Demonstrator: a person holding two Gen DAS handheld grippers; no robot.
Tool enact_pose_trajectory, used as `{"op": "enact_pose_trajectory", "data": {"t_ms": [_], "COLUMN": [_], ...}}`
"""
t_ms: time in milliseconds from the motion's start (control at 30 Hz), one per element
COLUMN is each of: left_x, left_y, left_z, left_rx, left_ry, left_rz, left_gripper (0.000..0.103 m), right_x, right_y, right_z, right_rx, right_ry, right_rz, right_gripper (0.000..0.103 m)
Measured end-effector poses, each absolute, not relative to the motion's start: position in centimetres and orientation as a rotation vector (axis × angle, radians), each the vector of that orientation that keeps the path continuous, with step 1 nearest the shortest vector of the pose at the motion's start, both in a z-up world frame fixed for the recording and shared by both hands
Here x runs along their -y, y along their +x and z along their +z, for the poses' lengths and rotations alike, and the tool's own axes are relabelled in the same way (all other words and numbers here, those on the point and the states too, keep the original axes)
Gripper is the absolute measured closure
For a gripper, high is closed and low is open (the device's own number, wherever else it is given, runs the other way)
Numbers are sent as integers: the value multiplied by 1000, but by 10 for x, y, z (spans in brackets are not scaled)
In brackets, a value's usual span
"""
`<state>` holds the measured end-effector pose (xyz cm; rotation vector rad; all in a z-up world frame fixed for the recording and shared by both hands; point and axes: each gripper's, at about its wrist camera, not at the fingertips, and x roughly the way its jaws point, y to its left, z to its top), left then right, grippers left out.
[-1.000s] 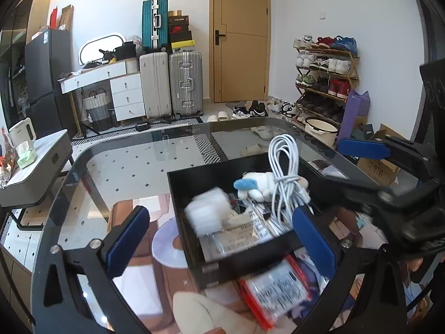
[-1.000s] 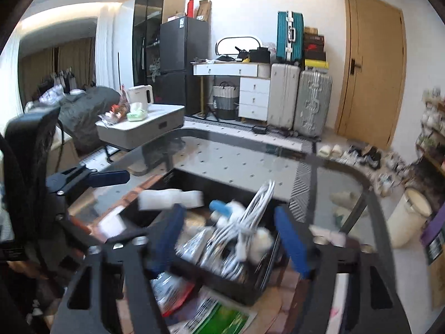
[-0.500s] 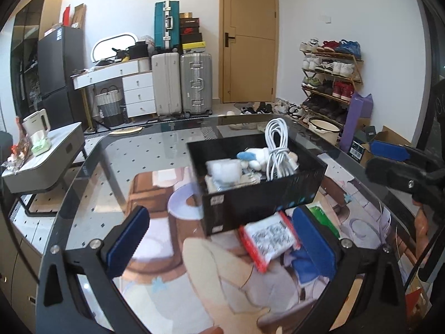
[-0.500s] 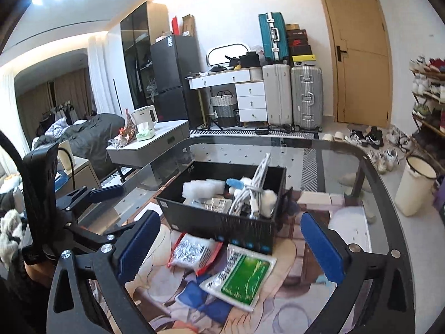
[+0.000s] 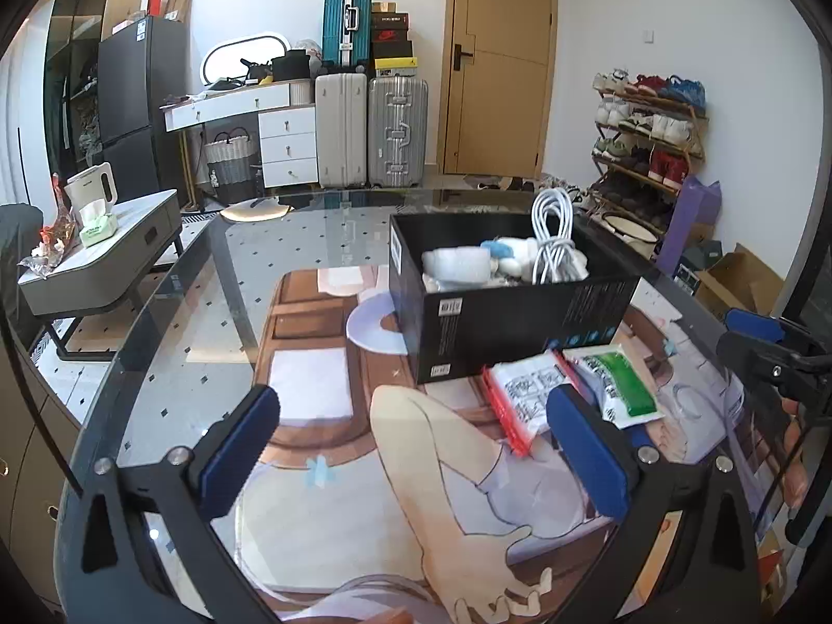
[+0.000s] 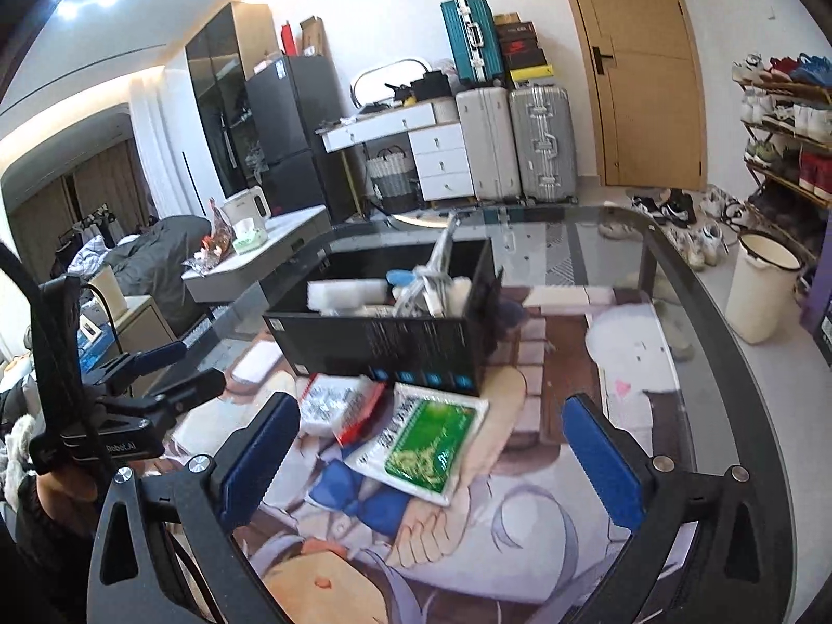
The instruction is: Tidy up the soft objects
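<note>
A black box (image 5: 520,312) (image 6: 385,333) stands on the printed mat and holds a white cable bundle (image 5: 554,239), a white soft pack (image 5: 457,262) and a blue-and-white plush (image 5: 502,252). In front of it lie a red-edged packet (image 5: 525,395) (image 6: 338,405) and a green packet (image 5: 616,385) (image 6: 431,442). My left gripper (image 5: 412,400) is open and empty, back from the box's near-left corner. My right gripper (image 6: 430,411) is open wide above the green packet, not touching it. Each gripper shows at the edge of the other's view.
The glass table (image 5: 171,343) has a rounded dark rim, and the printed mat (image 5: 322,520) covers its middle. A low side table (image 5: 104,255) with a kettle stands to the left. A white bucket (image 6: 759,291) and a shoe rack (image 5: 645,135) are off to the right.
Both grippers have drawn back from over the box toward the near side of the table. The right jaws have spread wider. The white pack, blurred over the box earlier, now rests inside it.
</note>
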<state>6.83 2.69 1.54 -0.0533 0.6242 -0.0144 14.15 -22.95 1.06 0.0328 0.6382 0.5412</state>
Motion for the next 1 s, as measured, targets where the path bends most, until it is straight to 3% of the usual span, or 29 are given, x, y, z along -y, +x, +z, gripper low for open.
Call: {"op": "enact_pose_trajectory", "data": {"t_ms": [533, 1000], "left_x": [-22, -29], "left_y": [84, 94], "left_z": [-6, -5], "left_rx": [-730, -742], "left_ry": [-47, -68], "left_rz": [-29, -8], "left_gripper": [0, 0], "right_x": [219, 191], "right_y": [183, 207], "right_z": [-35, -46], "right_rx": [-868, -926], "right_ry": [50, -3], "right_rz": [451, 442], "right_gripper": [1, 1]}}
